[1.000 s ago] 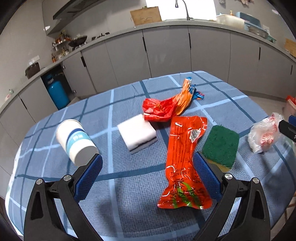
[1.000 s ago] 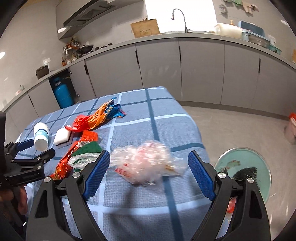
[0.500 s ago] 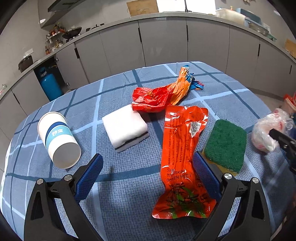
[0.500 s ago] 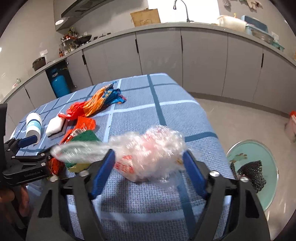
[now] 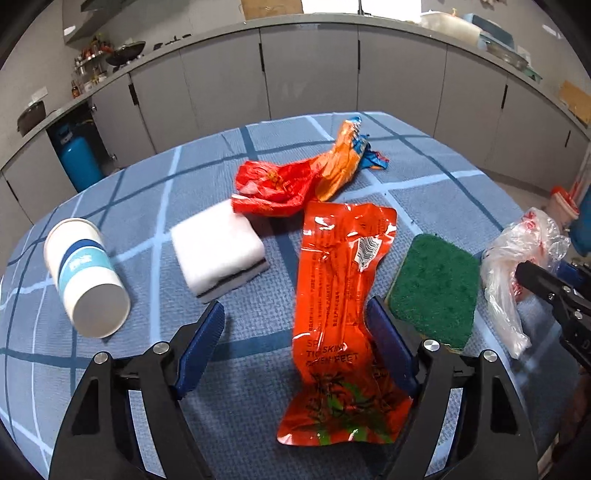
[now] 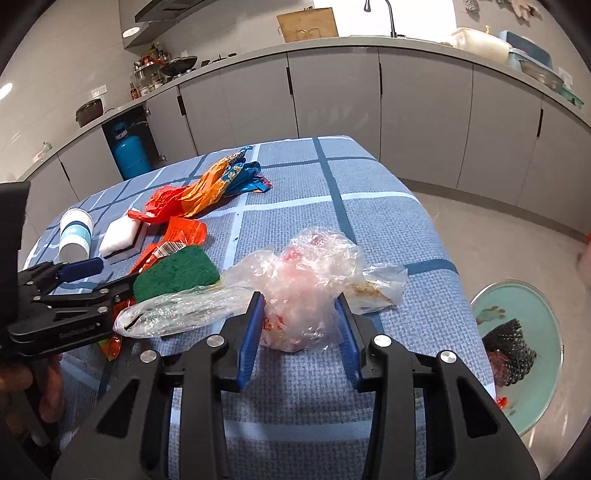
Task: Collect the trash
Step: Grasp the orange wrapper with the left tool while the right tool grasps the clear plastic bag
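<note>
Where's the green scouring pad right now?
The flat green scouring pad lies on the table's right side, between the long orange foil wrapper and the crumpled clear plastic bag that the right gripper grips.

A home kitchen: grey cabinets [image 6: 332, 96] run under a curved countertop [image 6: 424, 42] that carries a sink tap [image 6: 388, 16], a wok [image 6: 181, 62] and condiment bottles [image 6: 146, 86], and a blue gas cylinder [image 6: 129, 151] stands in an open bay.
</note>
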Action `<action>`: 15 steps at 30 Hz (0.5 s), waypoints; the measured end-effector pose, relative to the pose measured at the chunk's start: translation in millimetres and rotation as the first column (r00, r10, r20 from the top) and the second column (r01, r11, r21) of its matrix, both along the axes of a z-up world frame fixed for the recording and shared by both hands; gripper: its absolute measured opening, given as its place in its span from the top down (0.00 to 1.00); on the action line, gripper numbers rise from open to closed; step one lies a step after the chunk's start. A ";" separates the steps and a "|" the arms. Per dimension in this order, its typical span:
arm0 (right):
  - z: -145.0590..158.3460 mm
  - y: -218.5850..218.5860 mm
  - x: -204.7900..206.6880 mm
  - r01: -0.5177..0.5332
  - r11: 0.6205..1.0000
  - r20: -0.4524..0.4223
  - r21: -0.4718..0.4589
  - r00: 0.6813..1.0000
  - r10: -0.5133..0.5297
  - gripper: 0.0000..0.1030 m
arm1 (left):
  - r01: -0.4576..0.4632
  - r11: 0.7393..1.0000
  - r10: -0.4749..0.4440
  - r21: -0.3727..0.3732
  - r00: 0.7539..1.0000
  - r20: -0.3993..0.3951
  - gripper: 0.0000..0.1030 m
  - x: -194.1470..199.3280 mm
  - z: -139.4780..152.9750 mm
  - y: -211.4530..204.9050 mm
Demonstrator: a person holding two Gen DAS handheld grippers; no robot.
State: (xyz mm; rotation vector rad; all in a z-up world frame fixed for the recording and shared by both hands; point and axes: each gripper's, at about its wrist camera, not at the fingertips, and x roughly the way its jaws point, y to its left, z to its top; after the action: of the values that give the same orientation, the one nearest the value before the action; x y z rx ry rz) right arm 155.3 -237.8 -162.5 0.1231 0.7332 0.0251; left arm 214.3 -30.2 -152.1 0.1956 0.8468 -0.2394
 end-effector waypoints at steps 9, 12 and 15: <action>-1.0 6.1 2.3 -0.029 0.999 -0.003 -0.016 1.000 0.029 0.67 | 0.056 0.998 -0.057 -0.018 0.998 -0.039 0.57 3.8 -7.2 -7.5; 0.7 8.6 0.3 -0.032 0.999 0.013 -0.018 0.999 0.032 0.71 | 0.055 0.998 -0.055 -0.013 0.998 -0.038 0.58 2.5 -6.6 -7.6; 3.0 9.3 -2.5 -0.037 0.999 0.028 -0.014 0.999 0.037 0.73 | 0.044 0.999 -0.044 -0.006 0.999 -0.029 0.59 -1.6 -2.6 -3.7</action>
State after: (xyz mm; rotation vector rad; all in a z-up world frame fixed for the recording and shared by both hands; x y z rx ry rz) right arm 152.8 -228.5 -159.5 0.0956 0.7068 0.0571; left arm 212.8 -33.9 -154.7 0.2066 0.8708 -0.2865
